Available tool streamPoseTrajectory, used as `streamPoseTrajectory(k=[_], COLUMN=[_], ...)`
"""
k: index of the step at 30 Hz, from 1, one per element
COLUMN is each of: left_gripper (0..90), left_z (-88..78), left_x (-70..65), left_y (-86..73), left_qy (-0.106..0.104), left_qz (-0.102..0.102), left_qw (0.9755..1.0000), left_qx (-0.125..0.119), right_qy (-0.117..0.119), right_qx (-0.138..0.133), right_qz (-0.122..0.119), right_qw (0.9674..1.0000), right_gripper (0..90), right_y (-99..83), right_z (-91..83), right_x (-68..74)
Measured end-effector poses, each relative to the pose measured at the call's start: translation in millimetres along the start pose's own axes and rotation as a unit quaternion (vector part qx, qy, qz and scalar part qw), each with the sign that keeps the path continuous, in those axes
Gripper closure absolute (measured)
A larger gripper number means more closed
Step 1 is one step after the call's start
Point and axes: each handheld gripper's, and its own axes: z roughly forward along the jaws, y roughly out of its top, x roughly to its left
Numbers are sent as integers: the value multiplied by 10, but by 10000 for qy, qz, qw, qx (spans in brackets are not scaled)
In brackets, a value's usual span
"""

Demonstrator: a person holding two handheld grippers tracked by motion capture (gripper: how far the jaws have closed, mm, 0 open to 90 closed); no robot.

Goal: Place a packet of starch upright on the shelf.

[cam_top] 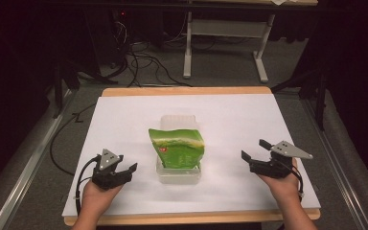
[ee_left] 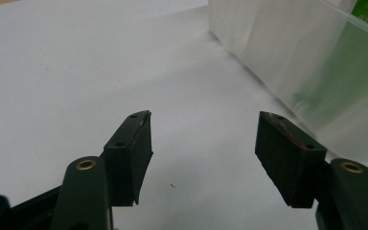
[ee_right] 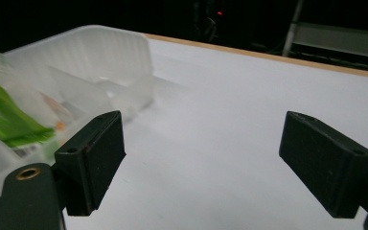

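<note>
The green bag (cam_top: pixel 177 147) covered most of the clear container (cam_top: pixel 179 175) from above, its print too small to read, while the left gripper view cut container and bag off at the right edge, both blurred close up.

Green bag (cam_top: pixel 177 147), translucent white container (cam_top: pixel 178 173)

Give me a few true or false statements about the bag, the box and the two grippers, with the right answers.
1. The green bag sits in the clear box. True.
2. The left gripper grips the bag. False: its jaws stand open, beside the box, holding nothing.
3. The right gripper is open. True.
4. The box lies on the floor. False: it stands on the white table.
5. The bag is red all over. False: it is mainly green.
</note>
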Motion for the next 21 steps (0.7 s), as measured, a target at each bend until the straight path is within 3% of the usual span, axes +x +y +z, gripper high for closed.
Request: streamPoseTrajectory(k=[3,7,12,21], left_gripper=[381,381,380,384], left_z=[6,27,46,5], left_x=[-4,-17,-44,-75], left_y=[0,8,19,32], left_qy=[-11,-40,-55,-88], left_qz=[-5,-7,-28,-79], left_qw=[10000,10000,10000,9999], left_qx=[14,32,38,-51], right_qy=[-267,-446,-349,-287], right_qx=[133,272,487,451], right_qz=[74,256,232,253], right_qw=[9995,9983,9979,9983], right_gripper=[166,174,175,196], right_y=[-84,-134,-154,-155], right_z=[-69,-64,63,28], right_x=[-99,-199,-173,-173])
